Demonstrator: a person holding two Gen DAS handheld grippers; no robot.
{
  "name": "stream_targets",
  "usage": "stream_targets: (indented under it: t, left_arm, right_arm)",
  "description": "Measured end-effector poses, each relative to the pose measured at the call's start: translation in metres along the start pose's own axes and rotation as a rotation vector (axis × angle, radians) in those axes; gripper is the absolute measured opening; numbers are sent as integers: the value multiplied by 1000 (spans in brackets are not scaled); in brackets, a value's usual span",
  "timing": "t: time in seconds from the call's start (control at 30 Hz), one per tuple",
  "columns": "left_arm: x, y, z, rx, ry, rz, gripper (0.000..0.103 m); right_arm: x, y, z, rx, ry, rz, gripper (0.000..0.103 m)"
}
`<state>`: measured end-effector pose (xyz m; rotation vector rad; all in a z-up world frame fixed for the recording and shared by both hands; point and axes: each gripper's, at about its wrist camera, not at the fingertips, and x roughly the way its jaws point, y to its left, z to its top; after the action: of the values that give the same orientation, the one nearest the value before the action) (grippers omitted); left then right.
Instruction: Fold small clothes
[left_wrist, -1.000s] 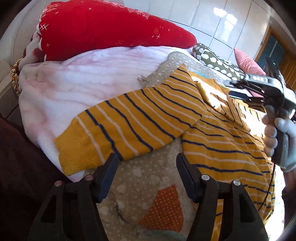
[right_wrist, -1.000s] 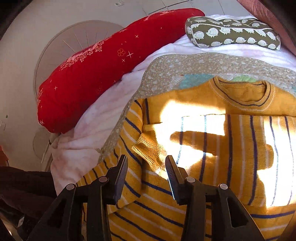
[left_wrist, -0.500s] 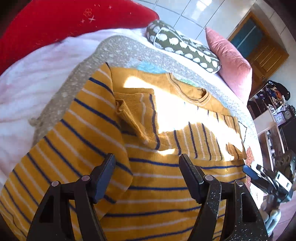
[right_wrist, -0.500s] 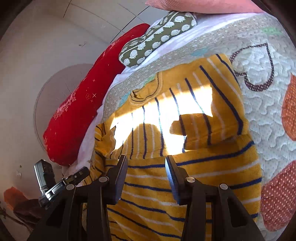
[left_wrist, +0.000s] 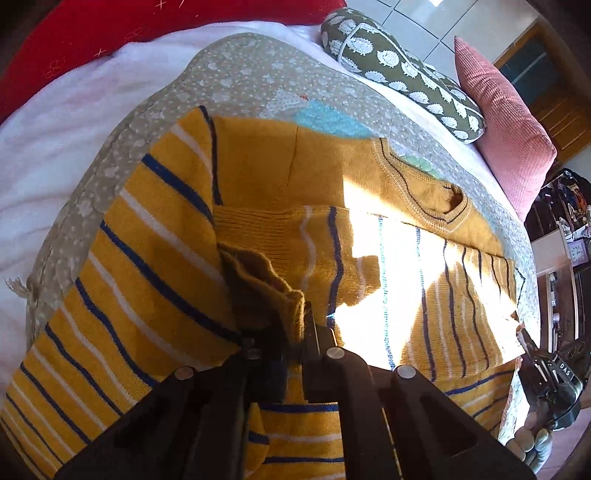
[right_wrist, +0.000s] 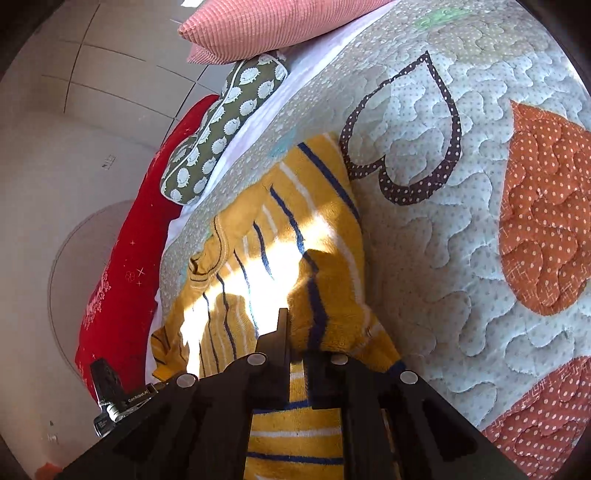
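You are looking at a small knitted sweater (left_wrist: 258, 177), mustard yellow with thin navy and white stripes and a plain yellow band around the round neck. It is lying flat on the quilted patchwork bedspread (left_wrist: 236, 77), front side up, with the neck toward the pillows. Both sleeves are lying folded inward across the chest. One ribbed cuff (left_wrist: 266, 280) is standing up in a bunched fold near the middle of the body. A bright patch of sunlight is falling across the chest and the right half.

Right claw (right_wrist: 295, 343) pinching striped sweater (right_wrist: 325, 229)
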<state>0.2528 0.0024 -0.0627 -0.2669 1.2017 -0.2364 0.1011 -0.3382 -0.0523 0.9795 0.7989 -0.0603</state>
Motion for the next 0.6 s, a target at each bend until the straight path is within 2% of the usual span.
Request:
stream_targets:
  t: [0.1,0.17,0.3,0.4,0.43,0.5,0.53,0.57,0.6]
  left_arm:
    - [3,-8,-1,29,-8,-12,5]
    - [13,-10,-4,19,2,6,5]
    - [9,-12,-12,38,-34,41,8]
    - [-9,-8,-16,37,-19,8,14]
    - [-21,-5,-20,40,-26,-14,20]
    - [-53,5,-33,40,-64,-69,38]
    - [-71,13,-44,31,-92,-88,53]
    - [-89,23,-55,18,-124,-92,62]
    - [-105,32,-66,6,-152,-78,63]
  right_arm:
    - [-22,8,7,-51,-75,0,6]
    - [-27,7,11,-63,-92,-28,6]
    - [-8,-6,8,-67,-32,-88,7]
    - [-5,-22,0,0,-4,-40,10]
    - [-8,-24,-2,12,1,-23,13]
    - [-20,-18,-10,-16,7,-22,21]
    - [-28,-13,-14,-49,2,-32,29]
    - [-37,-7,-20,-91,-5,-48,32]
    - [-45,-1,-26,-136,-9,-63,32]
